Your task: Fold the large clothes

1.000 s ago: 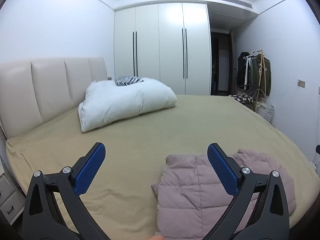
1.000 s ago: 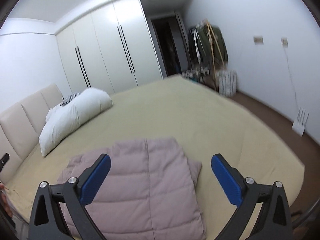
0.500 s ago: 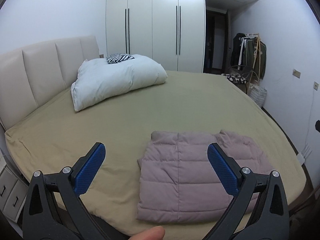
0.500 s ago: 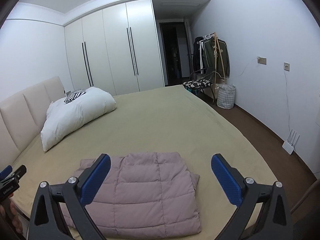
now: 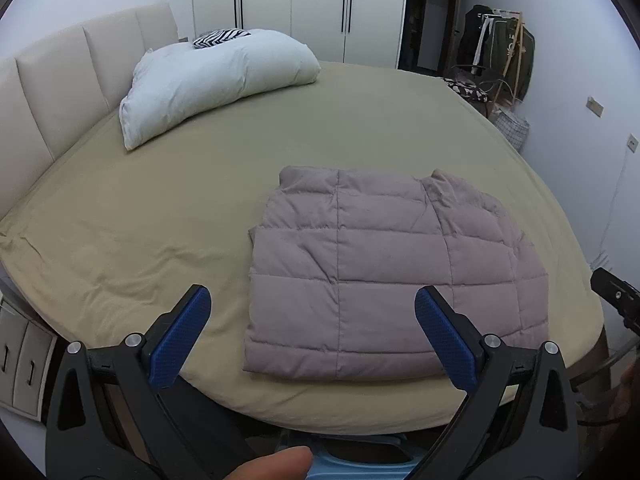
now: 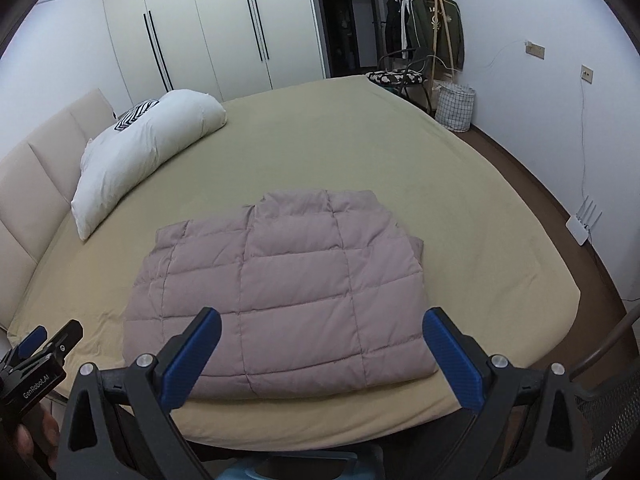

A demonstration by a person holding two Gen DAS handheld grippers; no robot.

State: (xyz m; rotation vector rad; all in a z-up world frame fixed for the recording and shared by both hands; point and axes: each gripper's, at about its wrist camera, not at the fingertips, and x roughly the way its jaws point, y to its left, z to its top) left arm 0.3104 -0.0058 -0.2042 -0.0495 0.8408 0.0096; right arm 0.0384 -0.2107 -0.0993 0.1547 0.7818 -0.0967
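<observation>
While the left gripper (image 5: 308, 332) hangs off the bed's near edge, its jaws stand wide apart, holding nothing. Left wrist view: mauve quilted puffer jacket (image 5: 384, 276) lies folded into a rough rectangle on the olive bedsheet (image 5: 160, 216), near that edge; white pillow (image 5: 216, 80) well apart. Right wrist view: right gripper (image 6: 320, 352) equally wide, empty, above the jacket's (image 6: 280, 292) near hem. Judgement: fold looks nearly finished; for any tidying, pinch the uneven right-hand layers together, square the edges, press flat.
</observation>
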